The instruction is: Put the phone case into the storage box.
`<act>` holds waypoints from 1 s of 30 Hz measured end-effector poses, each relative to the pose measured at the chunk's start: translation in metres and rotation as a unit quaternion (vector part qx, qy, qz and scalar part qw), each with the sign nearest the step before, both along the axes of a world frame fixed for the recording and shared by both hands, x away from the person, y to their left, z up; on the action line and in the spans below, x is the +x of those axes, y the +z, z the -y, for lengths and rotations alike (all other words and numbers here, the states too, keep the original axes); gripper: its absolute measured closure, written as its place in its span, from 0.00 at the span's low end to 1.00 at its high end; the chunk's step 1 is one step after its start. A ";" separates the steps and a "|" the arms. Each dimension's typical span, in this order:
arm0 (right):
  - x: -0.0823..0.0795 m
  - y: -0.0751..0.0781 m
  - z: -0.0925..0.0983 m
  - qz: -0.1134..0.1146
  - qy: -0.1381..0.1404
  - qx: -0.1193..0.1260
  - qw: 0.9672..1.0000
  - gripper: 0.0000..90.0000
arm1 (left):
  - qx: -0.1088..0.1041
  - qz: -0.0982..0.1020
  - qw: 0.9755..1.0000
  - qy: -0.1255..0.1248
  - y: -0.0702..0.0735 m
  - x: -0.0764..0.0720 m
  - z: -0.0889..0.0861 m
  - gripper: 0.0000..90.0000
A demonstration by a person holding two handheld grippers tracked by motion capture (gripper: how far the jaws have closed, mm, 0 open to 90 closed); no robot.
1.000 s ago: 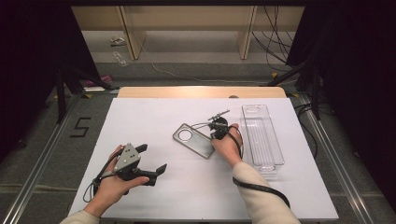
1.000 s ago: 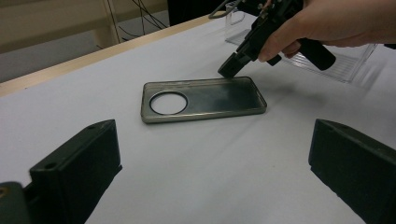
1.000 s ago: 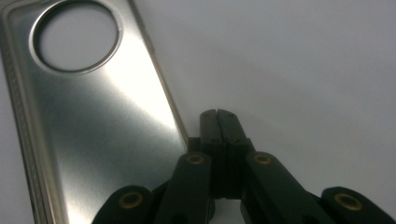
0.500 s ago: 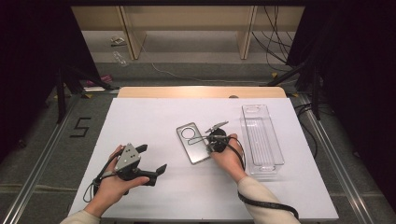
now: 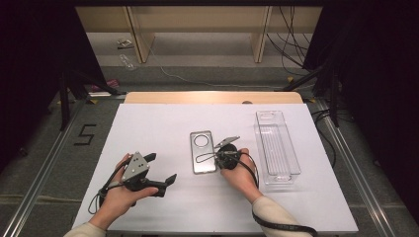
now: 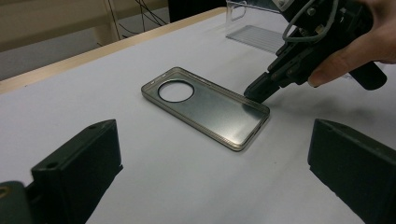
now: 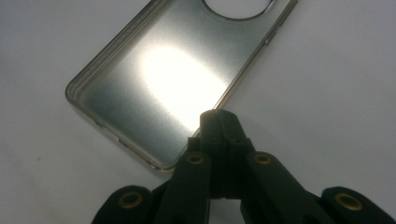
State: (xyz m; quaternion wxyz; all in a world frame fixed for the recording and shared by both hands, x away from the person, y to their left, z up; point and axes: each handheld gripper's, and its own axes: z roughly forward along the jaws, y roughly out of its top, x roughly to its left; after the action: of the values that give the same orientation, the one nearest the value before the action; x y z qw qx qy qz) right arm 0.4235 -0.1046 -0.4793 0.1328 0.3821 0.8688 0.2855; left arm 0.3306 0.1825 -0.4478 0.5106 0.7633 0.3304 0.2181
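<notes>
Both jaws of the right gripper [image 7: 219, 116] are clenched on the phone case [image 7: 163, 79] rim at frame centre; lift slowly, keeping the thin edge pinched

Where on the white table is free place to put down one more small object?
The white table is bare along its far edge and its whole left half, beyond the left gripper. The near right corner is bare too. It is crowded in the middle: phone case, right gripper, then the clear tray.
</notes>
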 end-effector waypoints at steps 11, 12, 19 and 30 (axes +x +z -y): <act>-0.005 -0.001 -0.005 0.006 0.009 0.001 1.000 1.00 | 0.000 0.000 1.000 -0.001 0.000 0.000 0.000 0.03; -0.005 -0.001 -0.005 0.006 0.009 0.001 1.000 1.00 | 0.000 0.000 1.000 -0.001 0.000 0.000 0.000 0.03; -0.005 -0.001 -0.004 0.009 0.013 0.001 1.000 0.99 | 0.000 0.000 1.000 -0.001 0.000 0.000 0.000 0.03; -0.008 0.022 0.012 0.102 0.015 0.073 0.992 0.47 | 0.001 0.000 1.000 -0.001 0.000 0.000 -0.001 0.03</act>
State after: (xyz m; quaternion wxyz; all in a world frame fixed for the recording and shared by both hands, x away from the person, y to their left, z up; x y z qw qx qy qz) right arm 0.4159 -0.1169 -0.4574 0.1883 0.3464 0.8334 0.3874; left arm 0.3305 0.1831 -0.4477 0.5098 0.7644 0.3291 0.2181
